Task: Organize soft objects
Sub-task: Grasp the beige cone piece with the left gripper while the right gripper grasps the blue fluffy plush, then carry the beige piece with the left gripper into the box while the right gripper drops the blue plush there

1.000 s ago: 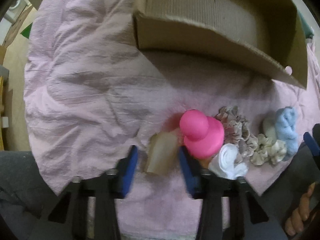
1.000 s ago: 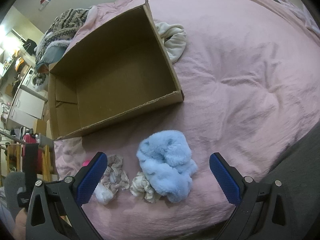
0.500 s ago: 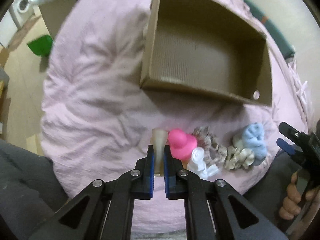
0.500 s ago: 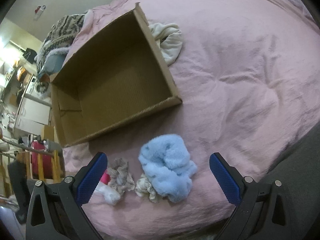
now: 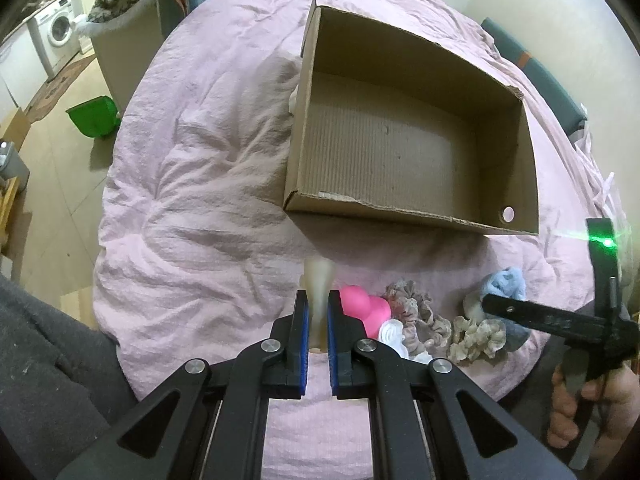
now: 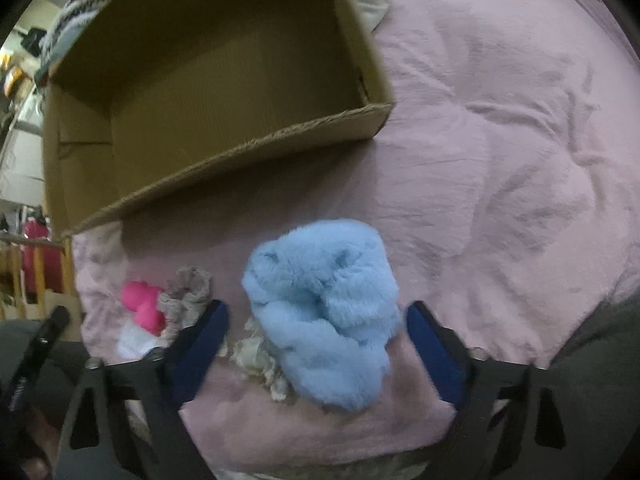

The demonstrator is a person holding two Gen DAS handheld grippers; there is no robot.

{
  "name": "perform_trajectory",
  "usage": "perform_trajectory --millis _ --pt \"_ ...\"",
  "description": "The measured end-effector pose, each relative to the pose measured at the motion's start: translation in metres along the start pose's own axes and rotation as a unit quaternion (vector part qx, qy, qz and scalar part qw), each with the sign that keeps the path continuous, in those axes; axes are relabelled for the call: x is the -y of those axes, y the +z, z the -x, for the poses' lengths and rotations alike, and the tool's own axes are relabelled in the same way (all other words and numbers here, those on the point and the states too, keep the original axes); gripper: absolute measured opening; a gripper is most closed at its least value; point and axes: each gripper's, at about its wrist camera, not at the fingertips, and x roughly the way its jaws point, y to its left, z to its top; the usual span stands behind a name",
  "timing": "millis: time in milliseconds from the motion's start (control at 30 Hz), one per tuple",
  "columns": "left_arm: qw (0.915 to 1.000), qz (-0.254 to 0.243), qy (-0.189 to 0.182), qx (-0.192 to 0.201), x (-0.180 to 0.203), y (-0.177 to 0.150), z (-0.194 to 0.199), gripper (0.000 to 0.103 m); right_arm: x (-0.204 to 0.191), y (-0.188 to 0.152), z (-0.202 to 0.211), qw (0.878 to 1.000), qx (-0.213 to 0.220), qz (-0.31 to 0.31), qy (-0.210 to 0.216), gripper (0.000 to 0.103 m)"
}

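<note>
Since the earlier frames, the left gripper (image 5: 318,312) has clamped and lifted the beige squishy piece (image 5: 319,280); the right gripper (image 6: 316,332), wide open, straddles the blue fluffy item (image 6: 324,304). Next, presumably: carry to cardboard box (image 5: 408,152).

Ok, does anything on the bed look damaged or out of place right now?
Only small things. The cardboard box has a ragged, torn near rim and sits skewed on the pink duvet. The beige squishy piece is pinched thin between the left tongs, but that looks deliberate.
</note>
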Motion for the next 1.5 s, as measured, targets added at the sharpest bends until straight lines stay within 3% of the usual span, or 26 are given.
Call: perform_trajectory --millis 200,300,533,700,867,967,1100,1267,1500 --pt "1.0 0.006 0.0 -0.001 -0.001 0.002 -0.002 0.007 0.008 0.004 -0.007 0.999 -0.003 -0.027 0.019 0.047" --pt "0.9999 0.015 -0.003 0.003 -0.005 0.004 -0.001 0.007 0.007 0.003 0.005 0.999 0.012 -0.023 0.032 0.039" --pt "0.9994 0.026 -0.006 0.022 -0.009 0.004 0.008 0.007 0.002 0.0 0.052 0.996 0.055 0.001 0.074 0.039" --pt "0.9982 0.032 -0.017 0.048 -0.01 0.01 0.022 0.007 0.005 0.002 0.091 0.987 0.085 0.012 0.135 0.039" --pt "0.9938 0.018 -0.04 0.102 -0.003 0.029 0.046 0.007 0.009 0.017 0.123 0.975 0.131 0.022 0.178 0.039" --pt "0.9905 0.01 -0.042 0.13 0.003 0.047 0.054 0.007 0.001 0.03 0.13 0.97 0.161 0.026 0.18 0.039" --pt "0.9895 -0.012 -0.036 0.139 0.016 0.072 0.047 0.007 -0.003 0.044 0.131 0.962 0.195 0.026 0.187 0.039" --pt "0.9878 -0.036 -0.033 0.148 0.037 0.091 0.031 0.007 -0.009 0.054 0.112 0.961 0.222 0.036 0.162 0.039" --pt "0.9862 -0.078 -0.018 0.145 0.056 0.091 -0.012 0.008 -0.014 0.053 0.076 0.964 0.224 0.056 0.132 0.039"
